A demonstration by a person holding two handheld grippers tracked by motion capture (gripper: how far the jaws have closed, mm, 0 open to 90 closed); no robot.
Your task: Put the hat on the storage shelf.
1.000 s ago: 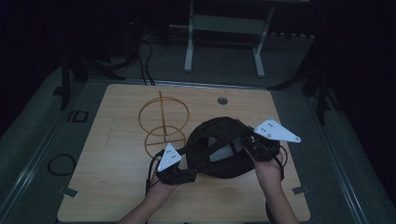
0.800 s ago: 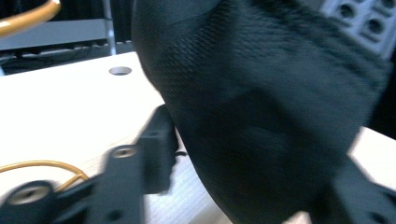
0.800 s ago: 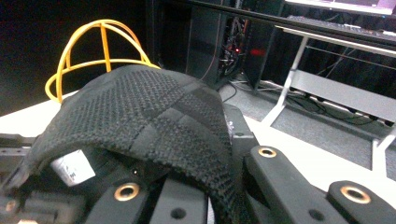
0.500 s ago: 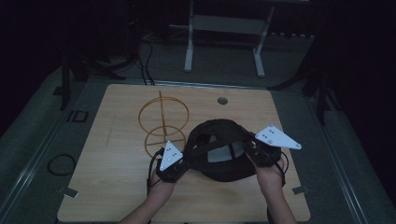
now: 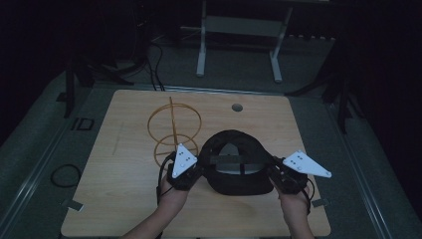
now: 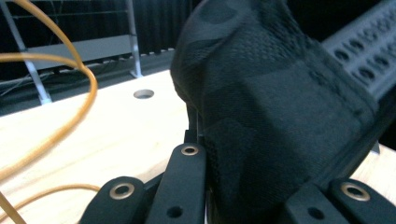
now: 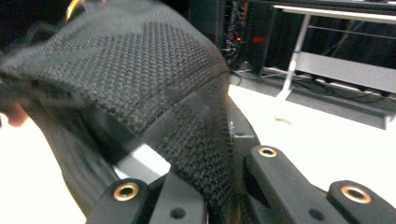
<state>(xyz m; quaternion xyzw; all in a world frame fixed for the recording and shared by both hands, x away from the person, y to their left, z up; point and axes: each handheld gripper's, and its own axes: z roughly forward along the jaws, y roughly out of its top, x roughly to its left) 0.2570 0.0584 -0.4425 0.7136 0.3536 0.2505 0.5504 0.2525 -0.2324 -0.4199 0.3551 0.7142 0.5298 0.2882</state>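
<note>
Cap (image 5: 234, 167), black, hangs opening-up between both grippers, just right of the wire stand (image 5: 173, 130) on the table (image 5: 119, 199). Left gripper (image 5: 195, 172) has just clamped onto its left edge; right gripper (image 5: 274, 172) pinches the right edge, probably stretching it open to carry over.

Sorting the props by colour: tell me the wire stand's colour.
Orange-yellow wire stand, clearest in the high view.
</note>
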